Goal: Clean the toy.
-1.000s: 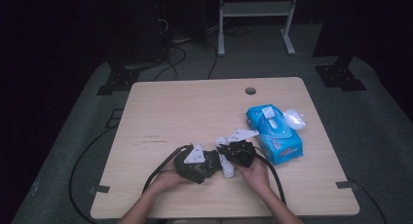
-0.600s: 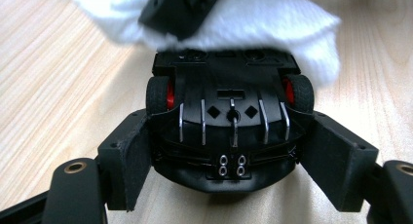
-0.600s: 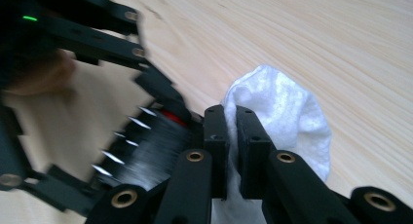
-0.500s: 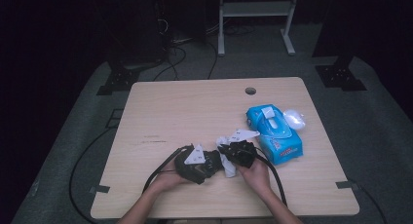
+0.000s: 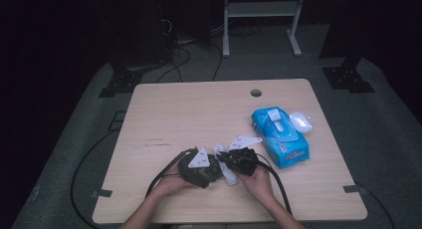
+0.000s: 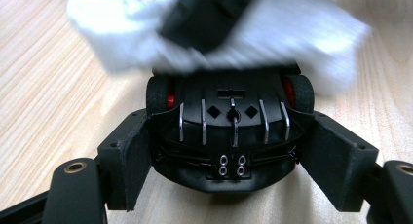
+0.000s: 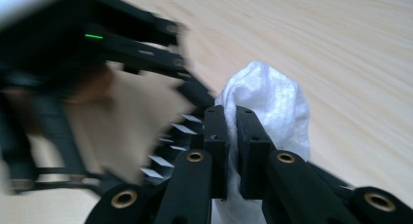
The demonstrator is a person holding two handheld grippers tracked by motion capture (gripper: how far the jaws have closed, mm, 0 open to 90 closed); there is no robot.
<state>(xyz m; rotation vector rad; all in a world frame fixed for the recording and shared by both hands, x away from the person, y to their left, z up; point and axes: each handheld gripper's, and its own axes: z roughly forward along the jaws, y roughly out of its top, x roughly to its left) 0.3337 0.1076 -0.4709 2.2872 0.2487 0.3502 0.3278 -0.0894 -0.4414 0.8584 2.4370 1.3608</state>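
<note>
Surroundings: dark room, cables on the floor behind a light wooden table (image 5: 199, 114).
Left gripper (image 5: 199, 167): near the table's front edge, jaws clamped on the flanks of a black toy car (image 6: 229, 131).
Toy car: standing on the tabletop between the left jaws, rear end with silver fins and four small exhaust tips facing the left gripper view; red shows inside the wheels.
Right gripper (image 5: 241, 159): just beside the left gripper, jaws pressed together on a white wipe (image 7: 270, 104).
Wipe: crumpled, lying over the car's far end in the left gripper view.
Wipe pack (image 5: 279, 135): blue, flat on the table to the right, well apart from the car.
Beside pack: small white object (image 5: 300, 122), touching its far right side.
</note>
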